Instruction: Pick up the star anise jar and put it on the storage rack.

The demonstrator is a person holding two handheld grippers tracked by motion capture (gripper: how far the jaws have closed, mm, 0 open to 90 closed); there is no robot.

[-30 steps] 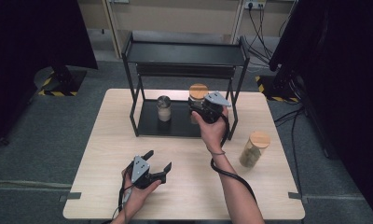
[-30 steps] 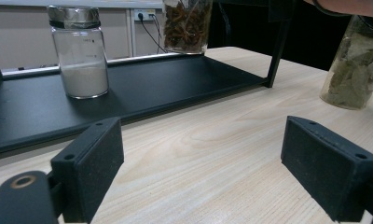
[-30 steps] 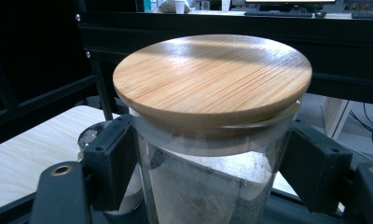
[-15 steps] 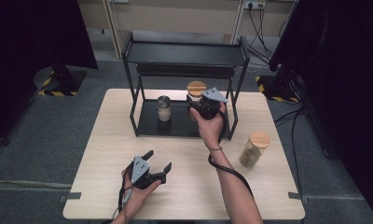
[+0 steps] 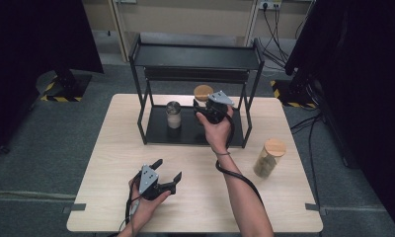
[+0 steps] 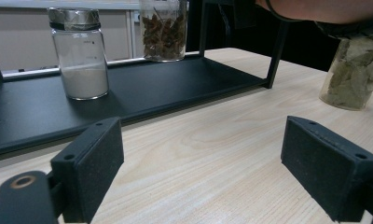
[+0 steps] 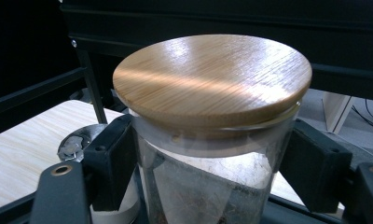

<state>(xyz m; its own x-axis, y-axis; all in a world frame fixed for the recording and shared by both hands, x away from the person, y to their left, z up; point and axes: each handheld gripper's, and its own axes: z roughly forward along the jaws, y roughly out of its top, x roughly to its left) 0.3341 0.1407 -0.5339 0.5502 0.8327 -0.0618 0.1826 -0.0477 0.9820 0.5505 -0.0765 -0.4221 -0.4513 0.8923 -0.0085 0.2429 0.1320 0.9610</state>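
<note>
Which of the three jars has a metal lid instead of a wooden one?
The jar of white powder on the rack's bottom shelf; it stands left of the gripped jar.

Grey carpet [image 5: 47, 133] covers the floor around the pale wooden table [image 5: 111, 163]. Black curtains [image 5: 363, 74] hang on both sides. A beige wall [image 5: 185, 19] runs behind.

Left gripper [image 5: 166, 170] jaws apart, right gripper [image 5: 201, 106] clamped.
</note>
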